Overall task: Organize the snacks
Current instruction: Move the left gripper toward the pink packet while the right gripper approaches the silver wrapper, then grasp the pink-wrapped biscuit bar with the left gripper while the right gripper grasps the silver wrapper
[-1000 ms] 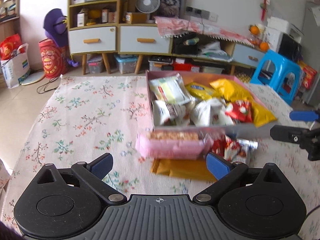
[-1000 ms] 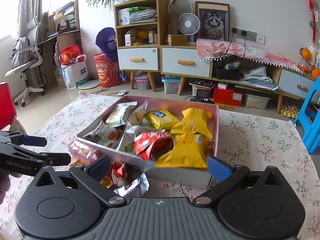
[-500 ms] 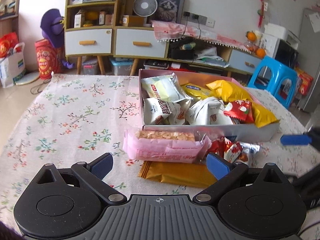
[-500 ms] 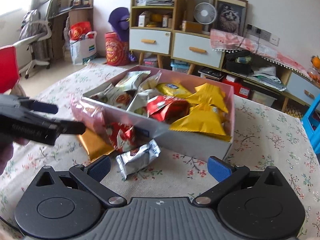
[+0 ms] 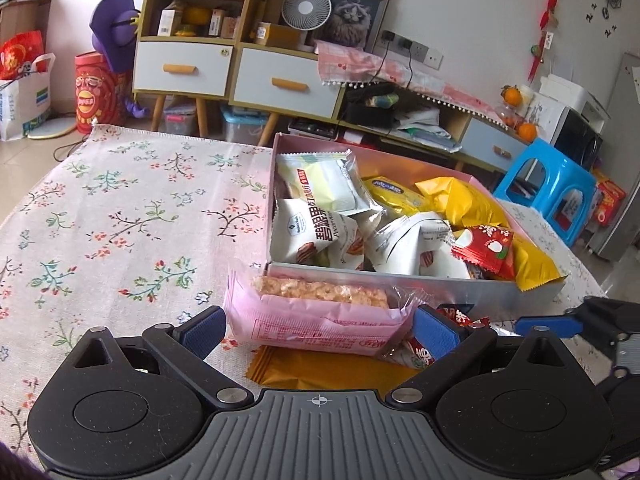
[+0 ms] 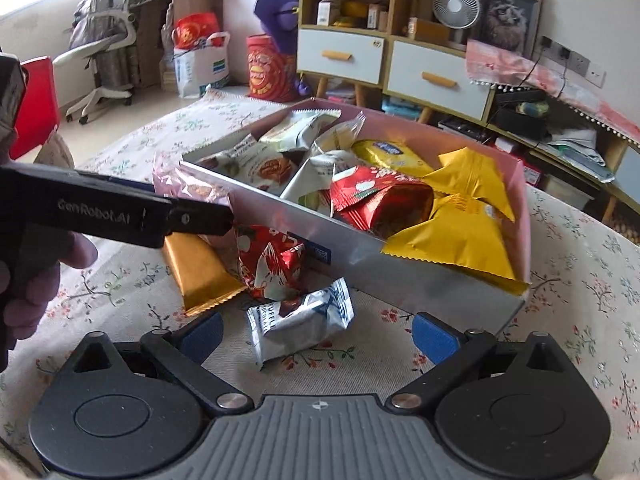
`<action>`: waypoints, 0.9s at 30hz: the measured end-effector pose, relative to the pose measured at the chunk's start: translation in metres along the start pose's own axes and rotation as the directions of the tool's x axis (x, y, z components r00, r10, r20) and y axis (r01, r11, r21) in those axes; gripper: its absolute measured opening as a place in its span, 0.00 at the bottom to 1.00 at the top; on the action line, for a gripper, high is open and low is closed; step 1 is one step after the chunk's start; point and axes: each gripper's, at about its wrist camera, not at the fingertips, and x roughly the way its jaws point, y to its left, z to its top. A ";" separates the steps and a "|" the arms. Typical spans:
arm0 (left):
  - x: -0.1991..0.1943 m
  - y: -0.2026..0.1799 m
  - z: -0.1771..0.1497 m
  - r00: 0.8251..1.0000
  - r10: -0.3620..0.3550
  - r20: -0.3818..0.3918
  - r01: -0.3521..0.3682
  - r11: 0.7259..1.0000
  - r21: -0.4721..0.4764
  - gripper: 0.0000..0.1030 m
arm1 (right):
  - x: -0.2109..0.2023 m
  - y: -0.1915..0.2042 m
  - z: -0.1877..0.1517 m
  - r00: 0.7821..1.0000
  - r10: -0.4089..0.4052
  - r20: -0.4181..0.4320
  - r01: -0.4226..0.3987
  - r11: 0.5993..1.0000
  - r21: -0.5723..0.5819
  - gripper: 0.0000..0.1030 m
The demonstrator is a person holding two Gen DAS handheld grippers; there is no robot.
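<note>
The left gripper (image 5: 318, 326) has its jaws spread wide and holds nothing. The pink-wrapped rice crisp bar (image 5: 320, 312) lies directly ahead of it, between the two blue fingertips (image 5: 202, 326) but touching neither as far as the left wrist view shows. The bar's long axis runs crosswise to the fingers, spanning nearly the whole gap, so the jaws would bear on its short ends rather than its flanks. It rests on a gold packet (image 5: 320, 366), and a red-and-white packet (image 5: 420, 354) sits by the right fingertip. Just beyond the bar, parallel to it, stands the near wall of the pink snack box (image 5: 400, 284), already heaped with packets. The right gripper (image 6: 316, 334) is likewise spread wide and empty. A silver foil packet (image 6: 302, 318) lies just ahead of it, slightly left of centre and tilted, on the floral tablecloth (image 6: 560, 280), with the box's silver side wall farther on. In my judgement the left gripper is nearer the bar, the right nearer the foil packet; either item must be lifted over a wall into the box.
</note>
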 end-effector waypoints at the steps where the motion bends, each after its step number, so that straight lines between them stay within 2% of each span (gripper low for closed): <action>1: 0.000 -0.001 0.000 1.000 -0.004 -0.003 0.004 1.000 0.001 0.97 | 0.002 -0.001 0.000 1.000 0.000 -0.008 0.000 1.000 0.002 0.84; 4: 0.000 -0.006 -0.001 1.000 -0.025 -0.010 0.025 1.000 0.014 0.97 | 0.005 -0.003 0.001 1.000 0.000 -0.007 0.000 1.000 0.005 0.82; 8: 0.001 -0.012 -0.004 0.999 -0.030 -0.022 0.030 0.999 0.023 0.98 | 0.003 -0.004 0.001 1.000 0.001 0.002 -0.001 1.000 0.000 0.75; 10: 0.002 -0.014 -0.004 0.999 -0.026 -0.022 0.027 0.999 0.024 0.98 | 0.001 -0.003 0.001 1.000 0.005 0.012 -0.005 1.000 -0.010 0.67; 15: 0.002 -0.012 -0.003 0.999 -0.034 -0.030 0.034 0.999 -0.002 0.98 | -0.003 0.003 0.003 1.000 0.012 0.025 -0.011 0.999 -0.044 0.38; 21: 0.001 -0.012 -0.008 0.999 -0.034 -0.032 0.034 0.999 -0.004 0.98 | -0.009 0.005 0.002 0.999 0.017 0.036 -0.016 0.999 -0.046 0.28; 27: 0.003 -0.020 -0.006 0.999 -0.017 -0.027 0.017 1.000 0.006 0.99 | -0.016 0.005 0.000 0.998 0.030 0.046 -0.028 0.998 -0.048 0.23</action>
